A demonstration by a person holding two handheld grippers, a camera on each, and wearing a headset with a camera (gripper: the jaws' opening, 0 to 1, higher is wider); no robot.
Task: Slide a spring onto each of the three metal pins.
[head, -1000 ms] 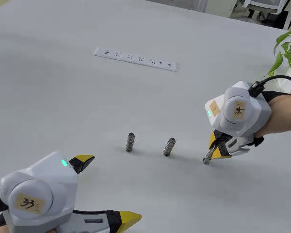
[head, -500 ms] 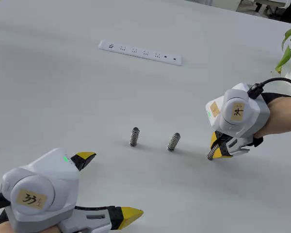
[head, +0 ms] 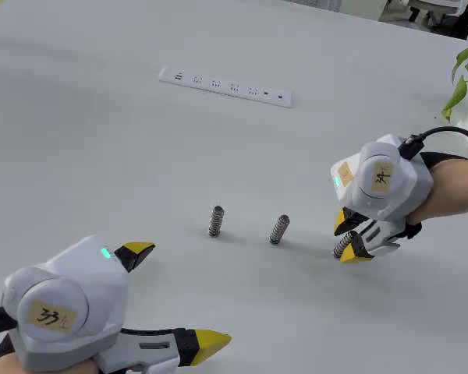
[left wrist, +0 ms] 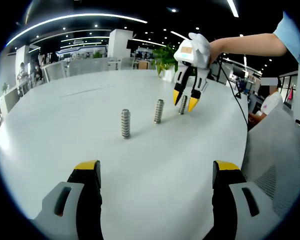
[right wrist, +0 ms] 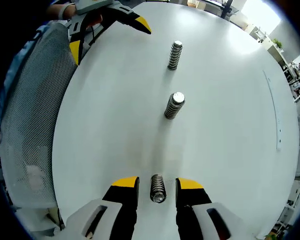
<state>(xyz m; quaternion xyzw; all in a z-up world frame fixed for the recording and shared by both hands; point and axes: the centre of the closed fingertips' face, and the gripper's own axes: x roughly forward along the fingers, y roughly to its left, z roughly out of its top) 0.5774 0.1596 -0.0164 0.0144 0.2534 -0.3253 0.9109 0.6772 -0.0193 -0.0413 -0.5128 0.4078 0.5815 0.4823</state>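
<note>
Spring one [head: 216,221], spring two [head: 279,229] and spring three [head: 342,246] stood in a row on the white table [head: 101,156]. Each was a small grey coil, standing up, with a shiny round top. Spring three sat between the jaws of the right gripper [head: 345,238]. The jaws had let go, with a little gap on each side. The left gripper [head: 174,294] was spread wide, well apart from the row.

The head view's edges cut off the left tool [head: 178,294] and the plant [head: 458,92].
</note>
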